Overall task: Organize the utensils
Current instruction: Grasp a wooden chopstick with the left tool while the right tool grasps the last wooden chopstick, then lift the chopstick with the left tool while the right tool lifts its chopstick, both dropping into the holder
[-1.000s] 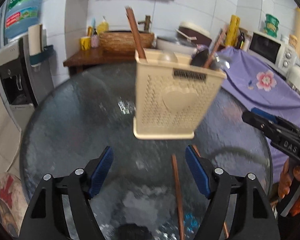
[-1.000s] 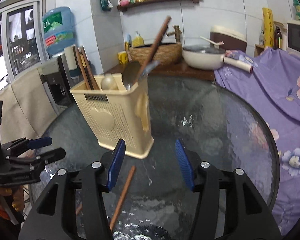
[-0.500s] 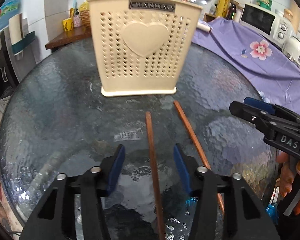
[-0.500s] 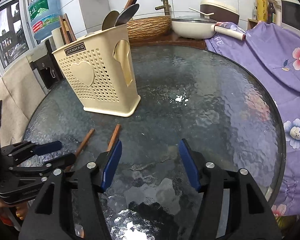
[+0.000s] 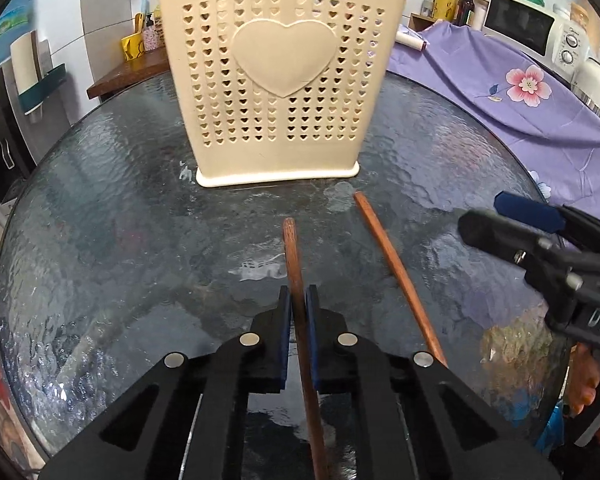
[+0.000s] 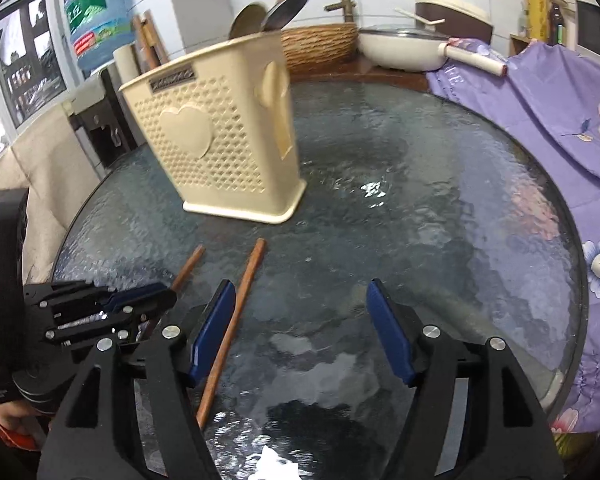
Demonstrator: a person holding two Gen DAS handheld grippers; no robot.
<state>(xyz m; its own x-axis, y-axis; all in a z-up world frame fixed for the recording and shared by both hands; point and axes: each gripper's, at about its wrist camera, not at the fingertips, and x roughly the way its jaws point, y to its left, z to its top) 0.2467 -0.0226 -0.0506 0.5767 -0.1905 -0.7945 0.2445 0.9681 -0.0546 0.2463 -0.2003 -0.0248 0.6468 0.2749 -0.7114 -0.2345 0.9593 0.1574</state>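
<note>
Two brown wooden chopsticks lie on the glass table in front of a cream perforated utensil holder (image 5: 284, 92) with a heart on its face. My left gripper (image 5: 298, 300) is shut on the left chopstick (image 5: 291, 252), both blue pads pressing its shaft. The second chopstick (image 5: 392, 268) lies free to its right. In the right wrist view my right gripper (image 6: 301, 284) is open and its jaws are opening; that second chopstick (image 6: 240, 300) lies just inside its left pad, not pinched. Spoons (image 6: 284, 8) and more chopsticks stick out of the holder (image 6: 228, 140).
The round dark glass table (image 6: 420, 200) ends close behind my grippers. A purple floral cloth (image 6: 540, 92) covers a counter at the right. Behind the table are a white pan (image 6: 400, 48), a wicker basket (image 6: 320, 44), and a microwave (image 5: 532, 28).
Both grippers came down toward the table and nearer the chopsticks. The left jaws closed onto the left chopstick. The right jaws spread wider.
</note>
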